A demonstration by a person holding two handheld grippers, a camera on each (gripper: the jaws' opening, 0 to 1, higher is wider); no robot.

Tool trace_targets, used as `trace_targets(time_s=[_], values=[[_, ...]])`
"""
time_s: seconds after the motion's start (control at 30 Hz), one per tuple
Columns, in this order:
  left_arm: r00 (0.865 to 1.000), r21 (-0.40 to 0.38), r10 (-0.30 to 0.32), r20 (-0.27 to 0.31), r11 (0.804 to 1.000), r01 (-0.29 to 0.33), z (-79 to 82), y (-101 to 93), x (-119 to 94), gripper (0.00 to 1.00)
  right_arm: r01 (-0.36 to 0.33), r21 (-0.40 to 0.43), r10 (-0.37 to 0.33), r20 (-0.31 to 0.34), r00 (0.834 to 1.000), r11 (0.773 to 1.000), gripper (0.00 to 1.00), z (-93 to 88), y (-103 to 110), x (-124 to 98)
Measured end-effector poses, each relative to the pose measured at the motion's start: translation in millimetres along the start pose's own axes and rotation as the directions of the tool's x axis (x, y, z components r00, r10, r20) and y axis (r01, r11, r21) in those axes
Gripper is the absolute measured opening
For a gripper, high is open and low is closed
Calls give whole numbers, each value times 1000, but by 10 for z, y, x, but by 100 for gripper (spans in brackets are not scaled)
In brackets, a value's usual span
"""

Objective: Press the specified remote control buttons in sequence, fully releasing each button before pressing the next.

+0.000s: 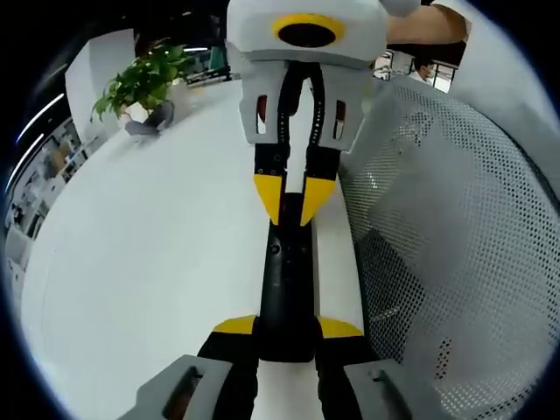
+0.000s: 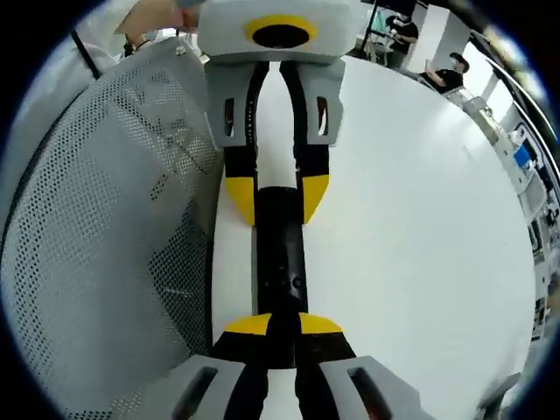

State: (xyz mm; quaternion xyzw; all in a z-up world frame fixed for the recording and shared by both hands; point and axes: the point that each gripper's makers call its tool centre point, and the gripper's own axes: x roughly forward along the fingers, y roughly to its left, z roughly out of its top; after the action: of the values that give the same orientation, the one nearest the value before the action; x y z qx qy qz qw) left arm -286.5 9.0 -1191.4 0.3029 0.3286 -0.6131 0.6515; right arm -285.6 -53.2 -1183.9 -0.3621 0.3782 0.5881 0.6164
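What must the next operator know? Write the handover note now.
Left gripper: shut on one end of the remote.
Right gripper: shut on the opposite end, facing the left one.
Remote: on or just above the white table, beside a mesh panel. It is in both views.
Done: the pictures do not show which buttons have been pressed.
Left: the button sequence, releasing fully after each press. Check progress before going on.

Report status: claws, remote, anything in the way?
Left claw and right claw each clamp one end of the black remote. Remote lies on the white table. White mesh basket alongside, close.
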Motion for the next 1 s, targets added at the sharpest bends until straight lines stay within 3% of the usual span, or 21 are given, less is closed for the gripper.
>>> trace_targets(time_s=[0.07,0.13,0.2,0.37,0.43,0.53,0.67,0.8,0.93,1.0], values=[[1000,-1,1,2,1000,-1,1,1,-2,23,4,51,-9,100,995,999,7,10,-9,-19],[1000,-1,1,3,1000,-1,1,2,-1,23,25,20,-28,153,988,999,7,11,-11,-21],[1000,1,1,3,1000,-1,3,2,-1,23,30,61,-41,188,981,998,7,9,-3,-23],[1000,6,-1,-2,1000,1,1,2,0,23,35,55,-46,212,976,998,7,36,-1,-15],[1000,8,-3,-3,1000,3,0,1,-1,23,30,36,-37,210,977,999,8,49,2,-7],[1000,8,-3,-1,1000,3,0,2,1,23,27,-56,-17,172,985,998,7,64,18,8],[1000,5,-2,0,1000,2,1,3,3,23,9,-122,-3,49,999,992,6,62,30,26],[1000,6,-3,-1,1000,3,1,6,4,23,-29,-136,20,-69,997,990,6,63,25,46],[1000,6,-3,-4,1000,3,1,5,4,23,-30,-82,24,-64,998,996,6,60,11,42],[1000,3,-2,-2,1000,2,1,4,3,23,-8,-91,7,-3,1000,996,6,62,17,33]])
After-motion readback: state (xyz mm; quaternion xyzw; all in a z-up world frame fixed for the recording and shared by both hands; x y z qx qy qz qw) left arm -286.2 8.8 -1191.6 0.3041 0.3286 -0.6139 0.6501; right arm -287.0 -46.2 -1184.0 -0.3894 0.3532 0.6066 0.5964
